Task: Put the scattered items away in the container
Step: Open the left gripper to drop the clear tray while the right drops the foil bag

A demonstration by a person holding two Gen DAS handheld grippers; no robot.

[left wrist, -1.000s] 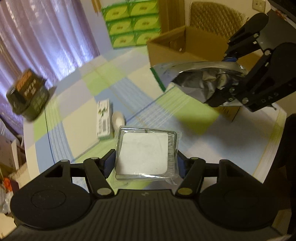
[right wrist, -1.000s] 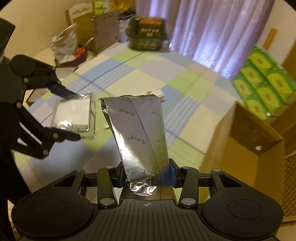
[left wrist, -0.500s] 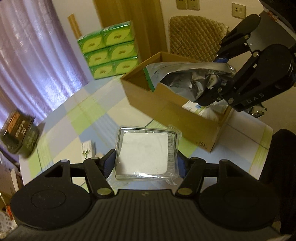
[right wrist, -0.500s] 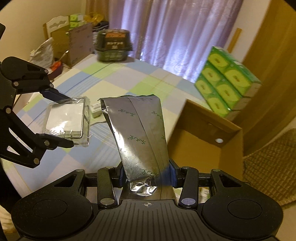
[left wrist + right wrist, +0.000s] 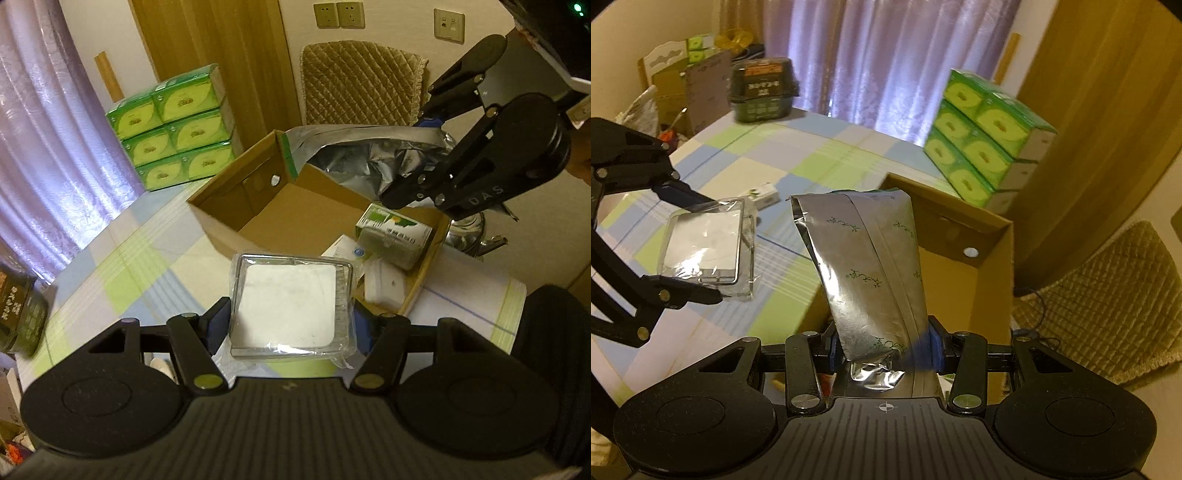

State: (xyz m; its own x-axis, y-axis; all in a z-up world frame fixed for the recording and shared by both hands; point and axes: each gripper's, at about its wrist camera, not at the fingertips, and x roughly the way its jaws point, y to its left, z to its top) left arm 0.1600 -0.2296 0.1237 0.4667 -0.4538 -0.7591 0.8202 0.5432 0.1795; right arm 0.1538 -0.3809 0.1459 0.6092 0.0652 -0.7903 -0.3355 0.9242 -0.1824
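1. Step in hand: both grippers loaded, carrying items to the cardboard box (image 5: 236, 218); looks like the drop-off stage, not picking.
2. Left gripper (image 5: 291, 325) is clamped on a clear plastic case w/ white insert (image 5: 290, 306), pinched at both side edges and held flat. From the left wrist view it sits above the tablecloth (image 5: 122, 269), just short of the box's near wall, not yet over the opening.
3. Right gripper (image 5: 882, 350) is closed on a silver foil pouch (image 5: 864, 273) w/ small green print, gripped at its crumpled bottom end; the pouch stands up and leans fwd. In the left wrist view the pouch hangs above the box interior, far side.
4. Box already holds a green-and-white carton (image 5: 393, 236) and some white paper items at the near-right end; far-left floor is bare.
5. Left on the table: a small white-green packet (image 5: 762, 194), well apart from the box. A dark green tub (image 5: 762, 96) sits at the far edge; can't tell if it counts.
6. Next, prob.: lower the pouch into the bare area and open the right jaws; the pouch is tall and floppy, so lay it down rather than drop it upright. Then bring the case fwd over the rim and release flat.
7. Risk: the two grippers are near each other over the box, so release one at a time.
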